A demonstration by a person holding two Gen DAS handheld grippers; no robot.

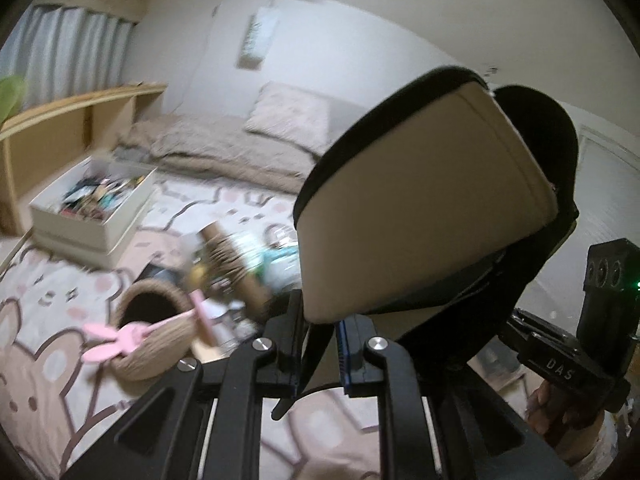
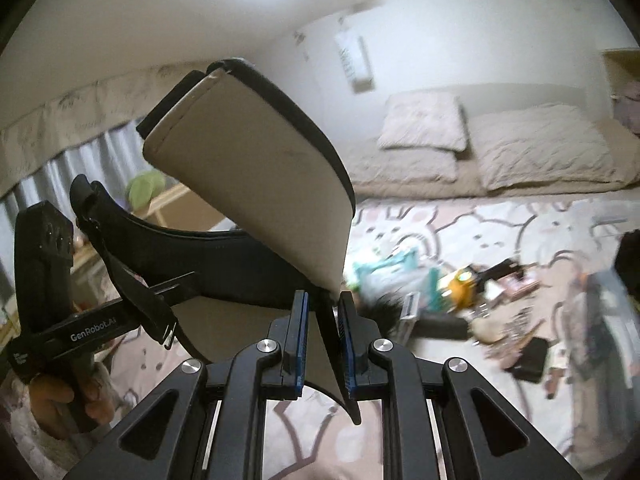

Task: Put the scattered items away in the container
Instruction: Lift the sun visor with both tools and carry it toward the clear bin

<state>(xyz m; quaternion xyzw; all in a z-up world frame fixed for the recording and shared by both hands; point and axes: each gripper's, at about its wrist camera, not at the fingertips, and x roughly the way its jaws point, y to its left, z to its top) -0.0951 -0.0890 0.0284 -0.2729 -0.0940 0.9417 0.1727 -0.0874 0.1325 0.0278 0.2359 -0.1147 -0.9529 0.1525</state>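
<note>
A black and beige bag [image 1: 432, 200] is clamped at its edges by both the left gripper [image 1: 320, 354] and the right gripper [image 2: 322, 344], and is held above the rug. The white box [image 1: 96, 216] is seen far left of the left gripper, which seems nearer.

Two tongs: left tongs [image 1: 320, 356], right tongs [image 2: 322, 350]. One black-and-beige bag [image 1: 432, 208], shared between both. One white storage box [image 1: 90, 216]. One woven basket [image 1: 154, 330]. One pink bunny toy [image 1: 120, 338]. Two pillows [image 2: 424, 122] [image 2: 544, 148]. One cardboard tube [image 1: 236, 264]. Small clutter: too blurred to count.
</note>
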